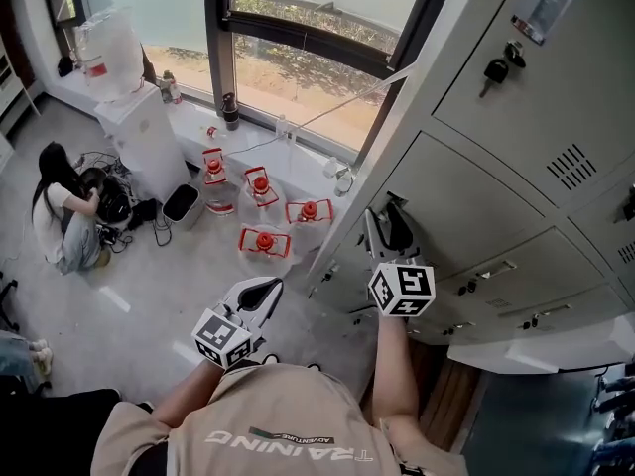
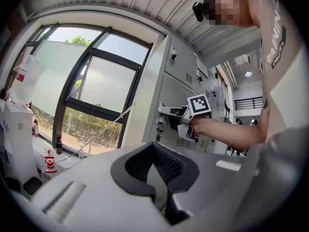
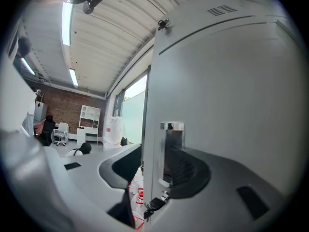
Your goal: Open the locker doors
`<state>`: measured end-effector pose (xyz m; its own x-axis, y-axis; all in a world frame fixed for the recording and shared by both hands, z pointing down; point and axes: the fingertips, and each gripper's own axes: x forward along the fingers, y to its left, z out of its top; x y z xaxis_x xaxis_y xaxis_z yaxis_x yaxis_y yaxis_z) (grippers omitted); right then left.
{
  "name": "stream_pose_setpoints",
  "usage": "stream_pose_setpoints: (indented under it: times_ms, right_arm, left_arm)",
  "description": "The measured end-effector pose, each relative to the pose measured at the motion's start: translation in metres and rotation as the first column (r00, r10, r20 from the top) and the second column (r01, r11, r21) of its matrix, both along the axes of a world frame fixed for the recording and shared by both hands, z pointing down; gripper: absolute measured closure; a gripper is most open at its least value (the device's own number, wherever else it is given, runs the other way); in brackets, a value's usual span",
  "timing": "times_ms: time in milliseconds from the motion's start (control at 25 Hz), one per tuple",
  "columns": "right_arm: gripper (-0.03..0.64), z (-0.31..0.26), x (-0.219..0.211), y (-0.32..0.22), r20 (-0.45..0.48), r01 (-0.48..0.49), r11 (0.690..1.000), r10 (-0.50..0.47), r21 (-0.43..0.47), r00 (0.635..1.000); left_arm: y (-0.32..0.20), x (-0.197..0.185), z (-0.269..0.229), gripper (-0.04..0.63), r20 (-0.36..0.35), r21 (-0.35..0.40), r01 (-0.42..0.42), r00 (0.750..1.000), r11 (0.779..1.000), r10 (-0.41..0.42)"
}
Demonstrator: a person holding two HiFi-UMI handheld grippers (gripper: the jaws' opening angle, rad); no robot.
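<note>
Head view, looking steeply down: the lockers (image 1: 556, 117) fill the right of the frame. The right gripper (image 1: 389, 228), at centre, reaches the left edge of a grey locker door (image 1: 476, 201). In the right gripper view its jaws stand wide apart, with the door's edge and its metal handle (image 3: 173, 129) between them (the pads do not press on either). A key (image 3: 155, 204) hangs below the handle. The left gripper (image 1: 260, 294), at lower centre, is apart from the lockers, with its jaws together and nothing between them. Red-capped bottles (image 1: 263, 241) stand on the floor left of centre.
</note>
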<state>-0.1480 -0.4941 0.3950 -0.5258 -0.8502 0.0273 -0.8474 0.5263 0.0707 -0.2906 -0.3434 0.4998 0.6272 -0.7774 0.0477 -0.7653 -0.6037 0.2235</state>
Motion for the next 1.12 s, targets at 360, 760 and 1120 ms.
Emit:
stream_pose_setpoints:
  times_ms: [360, 760, 1120]
  right_arm:
    - [0.568, -0.004, 0.006, -0.009, 0.023, -0.029, 1.0, 0.029, 0.012, 0.999]
    - [0.586, -0.004, 0.003, -0.013, 0.025, -0.108, 0.994, 0.109, -0.023, 0.994]
    - [0.589, -0.005, 0.004, -0.006, 0.027, -0.051, 0.999, 0.051, -0.016, 0.998]
  left_arm:
    - [0.002, -0.011, 0.008, 0.591, -0.003, -0.025, -0.009, 1.0, 1.0, 0.009]
    - [0.007, -0.009, 0.008, 0.591, -0.004, -0.026, -0.035, 0.999, 0.999, 0.035]
    - [0.01, -0.021, 0.008, 0.591, 0.003, -0.029, -0.04, 0.999, 0.999, 0.04]
